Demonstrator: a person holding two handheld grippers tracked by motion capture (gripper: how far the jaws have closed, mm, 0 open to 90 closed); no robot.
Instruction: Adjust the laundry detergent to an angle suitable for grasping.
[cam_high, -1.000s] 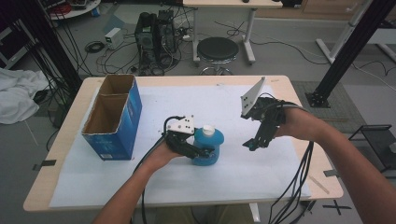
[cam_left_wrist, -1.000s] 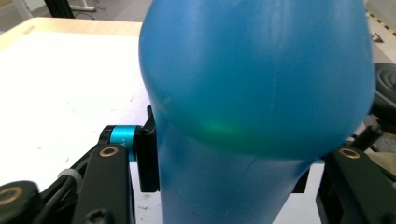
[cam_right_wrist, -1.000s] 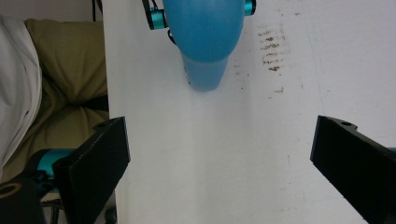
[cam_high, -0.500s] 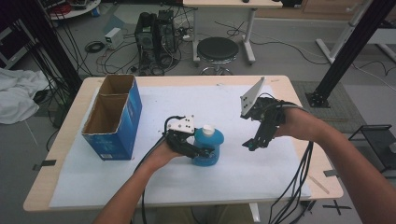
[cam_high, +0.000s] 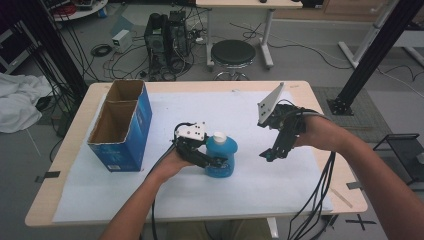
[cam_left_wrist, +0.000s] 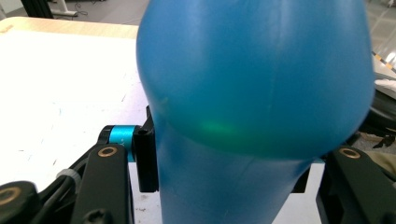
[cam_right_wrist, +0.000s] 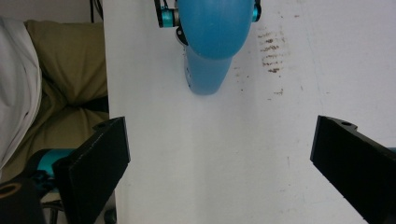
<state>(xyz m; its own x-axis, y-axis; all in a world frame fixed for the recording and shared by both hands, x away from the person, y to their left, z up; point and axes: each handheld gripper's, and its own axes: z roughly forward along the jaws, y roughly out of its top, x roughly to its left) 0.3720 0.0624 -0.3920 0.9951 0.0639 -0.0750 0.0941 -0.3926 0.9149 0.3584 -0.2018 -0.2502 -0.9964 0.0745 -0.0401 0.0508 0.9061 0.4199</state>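
Left gripper is clamping the blue plastic bottle low on its body, jaws pressing in on either side just below the bulge, as the left gripper view is showing. The bottle is standing upright on the white paper sheet near the middle of the table, its white cap pointing up. The person's left hand is wrapping the gripper body from behind.

Right gripper is hanging off to the bottle's right, apart from it, jaws spread wide and holding nothing. In the right gripper view the two black jaws are framing bare paper, with the bottle lying beyond them.

The blue cardboard box, open-topped and divided in two, is standing near the left end of the table, apart from the bottle.

Judgement: this looks like a steadying hold while the free gripper is preparing to come in, probably for the cap or upper body. Doing it well means keeping the left grip firm but not crushing the soft wall, holding the base flat on the paper, and bringing the right jaws in square and centred so the bottle is not being tipped or twisted out of the hold.
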